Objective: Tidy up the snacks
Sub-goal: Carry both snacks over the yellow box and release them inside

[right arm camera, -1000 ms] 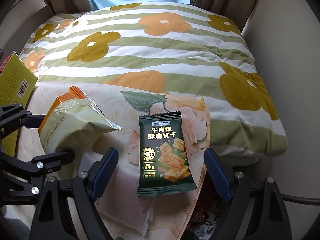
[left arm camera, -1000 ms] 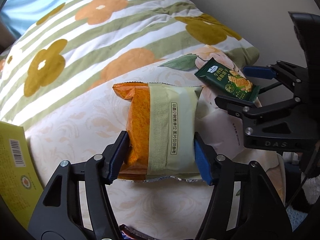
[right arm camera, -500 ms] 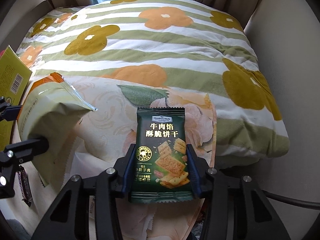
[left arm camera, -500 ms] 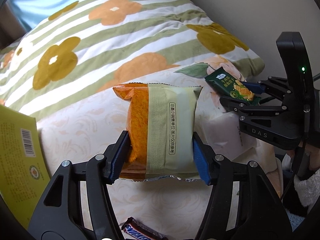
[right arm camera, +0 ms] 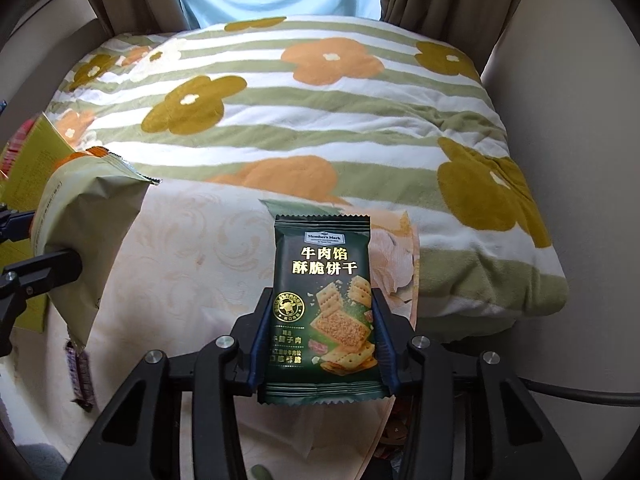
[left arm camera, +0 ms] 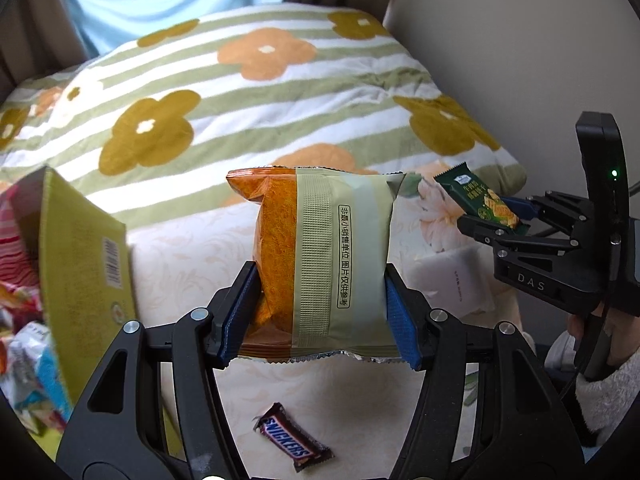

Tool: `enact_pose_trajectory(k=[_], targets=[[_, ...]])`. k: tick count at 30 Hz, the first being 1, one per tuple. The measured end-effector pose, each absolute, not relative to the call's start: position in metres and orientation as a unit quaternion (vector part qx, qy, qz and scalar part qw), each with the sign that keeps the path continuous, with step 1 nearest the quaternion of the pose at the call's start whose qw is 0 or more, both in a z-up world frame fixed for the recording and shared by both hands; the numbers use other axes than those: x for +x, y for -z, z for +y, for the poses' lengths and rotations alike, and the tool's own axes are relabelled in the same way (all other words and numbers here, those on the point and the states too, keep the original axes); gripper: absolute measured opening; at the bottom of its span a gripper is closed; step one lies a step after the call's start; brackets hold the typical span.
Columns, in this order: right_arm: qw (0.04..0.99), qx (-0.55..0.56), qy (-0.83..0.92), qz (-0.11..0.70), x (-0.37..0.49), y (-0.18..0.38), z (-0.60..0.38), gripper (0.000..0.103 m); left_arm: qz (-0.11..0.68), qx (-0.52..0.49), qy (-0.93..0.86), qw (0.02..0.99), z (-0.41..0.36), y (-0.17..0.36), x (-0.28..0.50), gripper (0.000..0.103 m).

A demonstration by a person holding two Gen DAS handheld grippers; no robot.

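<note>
Step in hand: both snacks are lifted off the bed — carrying, judged from the grips.
Left gripper [left arm camera: 320, 316]: clamped on the orange-and-cream snack bag [left arm camera: 320, 256], held upright above the floral sheet [left arm camera: 188, 248].
Right gripper [right arm camera: 322, 350]: closed on the green cracker packet [right arm camera: 325, 308], raised clear of the sheet.
Next move: likely toward the yellow-green box [left arm camera: 86, 280] at the left — release only once over its opening.
Change: a second ago the right gripper stood wide around the packet lying flat; now it grips it, and the Snickers bar [left arm camera: 294, 446] shows fully.

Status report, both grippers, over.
Left gripper shut on orange bag. Right gripper shut on green cracker pack. Both lifted off bed. Snickers loose below; box at left.
</note>
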State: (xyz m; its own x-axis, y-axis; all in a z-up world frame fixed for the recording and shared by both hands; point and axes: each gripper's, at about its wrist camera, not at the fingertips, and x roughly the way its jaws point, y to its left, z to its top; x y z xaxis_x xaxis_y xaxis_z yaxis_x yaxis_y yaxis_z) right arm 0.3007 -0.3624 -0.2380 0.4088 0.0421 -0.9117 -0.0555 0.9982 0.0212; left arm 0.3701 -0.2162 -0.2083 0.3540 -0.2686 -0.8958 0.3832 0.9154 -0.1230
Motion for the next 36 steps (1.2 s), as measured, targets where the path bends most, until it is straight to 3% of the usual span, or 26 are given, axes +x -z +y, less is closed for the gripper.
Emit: enact_pose_trajectory(k=[10, 16, 24, 36], targets=[[0.881, -0.016, -0.079, 0.466, 0.293, 0.148, -0.311, 0.041, 0.465, 0.007, 0.132, 0.875, -0.139, 0.118, 0.344, 0.057], [0.892, -0.025, -0.129, 0.432, 0.290, 0.110, -0.251, 0.041, 0.445, -0.018, 0.086, 0.891, -0.070, 0.093, 0.330, 0.057], [0.894, -0.028, -0.169, 0.415, 0.289, 0.093, -0.154, 0.041, 0.451, -0.039, 0.060, 0.890, 0.029, 0.094, 0.329, 0.057], [0.878, -0.036, -0.182, 0.441, 0.297, 0.117, -0.042, 0.041, 0.491, -0.023, 0.071, 0.868, 0.126, 0.135, 0.342, 0.057]])
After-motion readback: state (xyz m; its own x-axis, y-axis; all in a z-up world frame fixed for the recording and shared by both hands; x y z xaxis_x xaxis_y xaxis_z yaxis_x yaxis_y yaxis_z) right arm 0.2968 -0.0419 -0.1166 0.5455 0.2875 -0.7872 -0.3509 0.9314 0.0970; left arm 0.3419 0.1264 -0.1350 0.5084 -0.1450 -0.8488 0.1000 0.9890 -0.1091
